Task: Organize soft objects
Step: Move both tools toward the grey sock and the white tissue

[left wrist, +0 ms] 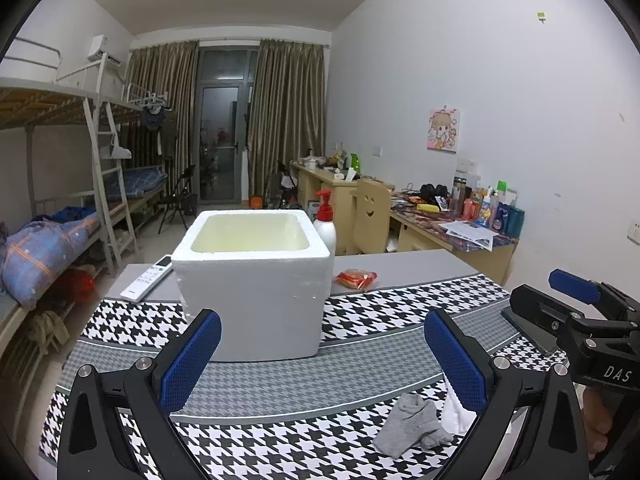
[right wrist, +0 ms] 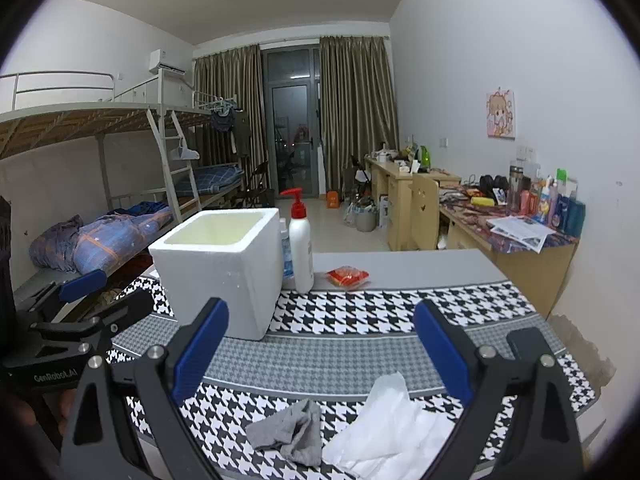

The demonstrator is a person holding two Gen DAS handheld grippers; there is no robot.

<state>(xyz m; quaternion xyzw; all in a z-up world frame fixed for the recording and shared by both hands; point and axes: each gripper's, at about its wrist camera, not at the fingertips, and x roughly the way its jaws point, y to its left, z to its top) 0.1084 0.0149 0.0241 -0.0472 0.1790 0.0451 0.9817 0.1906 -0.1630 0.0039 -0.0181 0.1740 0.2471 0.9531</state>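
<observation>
A crumpled grey sock (left wrist: pixel 412 426) (right wrist: pixel 290 430) and a white cloth (left wrist: pixel 456 412) (right wrist: pixel 394 428) lie side by side on the houndstooth mat near the table's front edge. A white foam box (left wrist: pixel 252 280) (right wrist: pixel 220 268), open at the top and empty, stands further back. My left gripper (left wrist: pixel 322 354) is open and empty, above the mat in front of the box, with the sock and cloth low on its right. My right gripper (right wrist: pixel 320 350) is open and empty, with the sock and cloth just below it.
A red-capped pump bottle (left wrist: pixel 325 224) (right wrist: pixel 301 240) stands to the right of the box. A red snack packet (left wrist: pixel 356 279) (right wrist: pixel 347 276) lies on the grey tabletop (right wrist: pixel 420 266). A white remote (left wrist: pixel 147 278) lies left of the box. A black phone-like slab (right wrist: pixel 530 346) lies at the mat's right.
</observation>
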